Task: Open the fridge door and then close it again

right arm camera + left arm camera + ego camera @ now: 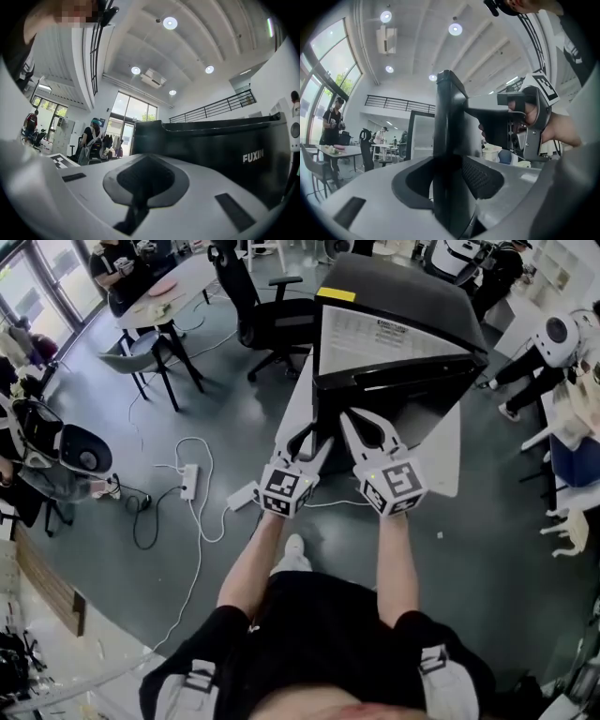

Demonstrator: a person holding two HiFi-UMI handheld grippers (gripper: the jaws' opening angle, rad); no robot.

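Note:
The black fridge (pixel 403 296) stands on a white base (pixel 448 460) right in front of me, with a white printed sheet (pixel 380 338) on top. In the left gripper view the door's dark edge (pixel 449 117) rises upright between the jaws, filling the gap from pad to pad. My left gripper (pixel 314 439) (pixel 449 180) is shut on that edge at the fridge's front left. To its right, my right gripper (pixel 358 418) (pixel 140 187) (pixel 532 117) is shut and holds nothing. It sits close to a black face (pixel 215 150) lettered FUXIN.
A black office chair (pixel 267 310) stands behind the fridge on the left. A power strip with white cables (pixel 187 479) lies on the grey floor to my left. A table with seated people (pixel 164 292) is further back, and a white robot (pixel 562 334) stands at the right.

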